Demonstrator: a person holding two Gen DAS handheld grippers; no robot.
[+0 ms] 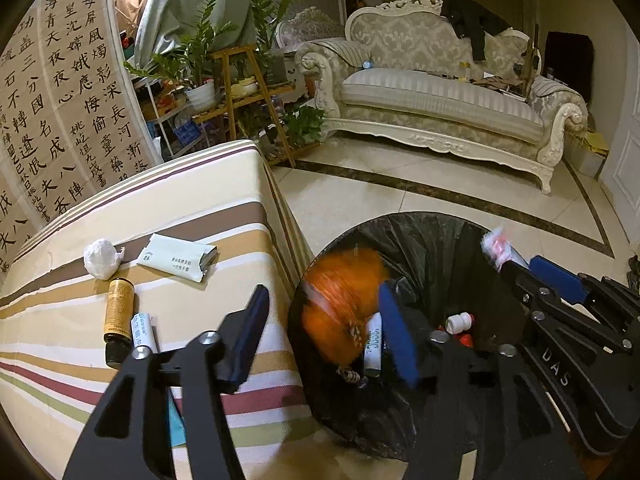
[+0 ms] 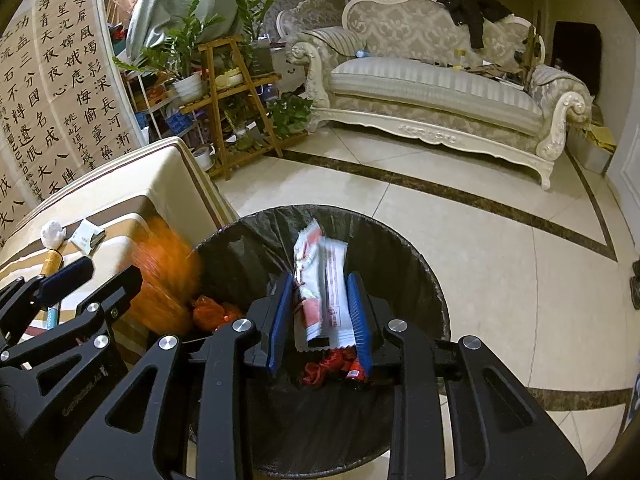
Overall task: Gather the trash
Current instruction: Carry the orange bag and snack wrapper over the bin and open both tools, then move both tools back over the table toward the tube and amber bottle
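Hovering over: black-lined bin (image 2: 400, 248), lower centre of both views
Left hand-held gripper (image 1: 324, 322): released, nothing between pads, above gap between desk and bin
Orange bag (image 1: 340, 300): blurred, at bin's left rim
Right hand-held gripper (image 2: 320, 312): parted; white-and-red wrapper (image 2: 320, 280) between pads, grip uncertain
Desk (image 1: 240, 184), left: crumpled tissue (image 1: 100, 258), pale packet (image 1: 176, 256), amber bottle (image 1: 118, 316), white tube (image 1: 145, 330)

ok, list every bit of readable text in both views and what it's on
"DAS": right tongs body, left wrist view.
"深 長 河", "八 陣", "名 成": among the large characters on the calligraphy scroll.
Pale green packet on the striped table: printed lines too small to read.
Brown bottle, white tube, white-and-red wrapper: print blurred.
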